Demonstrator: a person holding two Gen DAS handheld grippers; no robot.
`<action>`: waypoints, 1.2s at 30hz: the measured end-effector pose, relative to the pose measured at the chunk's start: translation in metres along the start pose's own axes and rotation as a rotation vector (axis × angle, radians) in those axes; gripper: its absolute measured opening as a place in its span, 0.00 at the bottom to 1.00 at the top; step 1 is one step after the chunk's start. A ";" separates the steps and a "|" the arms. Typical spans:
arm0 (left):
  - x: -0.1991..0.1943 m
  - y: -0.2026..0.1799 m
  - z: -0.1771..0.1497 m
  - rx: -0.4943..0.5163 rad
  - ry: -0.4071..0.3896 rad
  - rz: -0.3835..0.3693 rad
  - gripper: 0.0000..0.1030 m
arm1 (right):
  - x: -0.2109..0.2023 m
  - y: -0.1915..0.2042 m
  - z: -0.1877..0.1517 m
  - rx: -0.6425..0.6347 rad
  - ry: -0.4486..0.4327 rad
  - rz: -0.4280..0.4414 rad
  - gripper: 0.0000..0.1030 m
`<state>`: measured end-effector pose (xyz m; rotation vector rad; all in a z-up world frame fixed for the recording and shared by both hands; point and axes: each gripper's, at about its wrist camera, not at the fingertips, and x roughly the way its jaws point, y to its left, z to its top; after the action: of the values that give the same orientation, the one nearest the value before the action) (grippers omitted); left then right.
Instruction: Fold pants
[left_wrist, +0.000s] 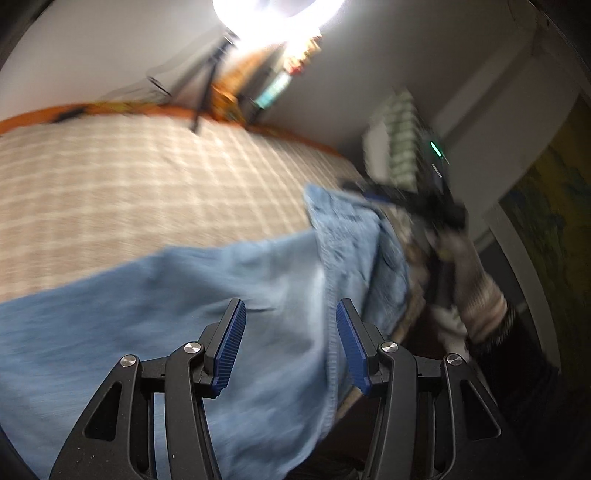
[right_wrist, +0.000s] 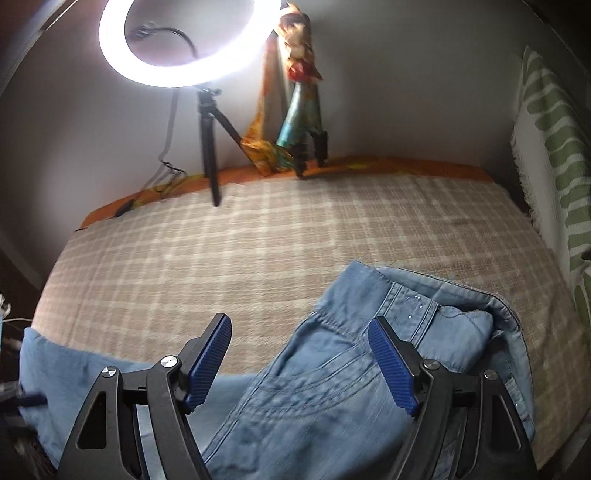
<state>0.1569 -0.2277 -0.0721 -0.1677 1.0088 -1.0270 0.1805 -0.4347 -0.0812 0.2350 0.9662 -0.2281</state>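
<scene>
Checked bedspread (right_wrist: 258, 236) fills mid-frame, blue pants (right_wrist: 332, 387) along the bottom; left gripper (left_wrist: 291, 314) and right gripper (right_wrist: 300, 332) both spread wide, holding nothing.

Pants (right_wrist: 332, 387): soft matt light-blue denim with stitched seams. Bedcover (right_wrist: 258, 251): coarse woven checked cloth. Gripper pads (left_wrist: 232, 347): ribbed blue rubber-like plastic on matt black arms, shiny metal rivets.

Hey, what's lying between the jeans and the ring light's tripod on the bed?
Only bare checked bedspread: in the right wrist view nothing sits between the light-blue jeans and the tripod.
</scene>
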 end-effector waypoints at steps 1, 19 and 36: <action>0.013 -0.006 -0.002 0.011 0.023 -0.011 0.48 | 0.010 -0.002 0.006 0.006 0.017 -0.018 0.77; 0.108 -0.049 -0.040 0.094 0.191 -0.068 0.48 | 0.122 -0.011 0.024 -0.030 0.306 -0.289 0.70; 0.113 -0.061 -0.042 0.234 0.134 -0.015 0.09 | 0.014 -0.061 0.019 0.198 0.078 0.032 0.01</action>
<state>0.1010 -0.3351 -0.1325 0.0868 1.0004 -1.1731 0.1850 -0.4991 -0.0879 0.4433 1.0171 -0.2874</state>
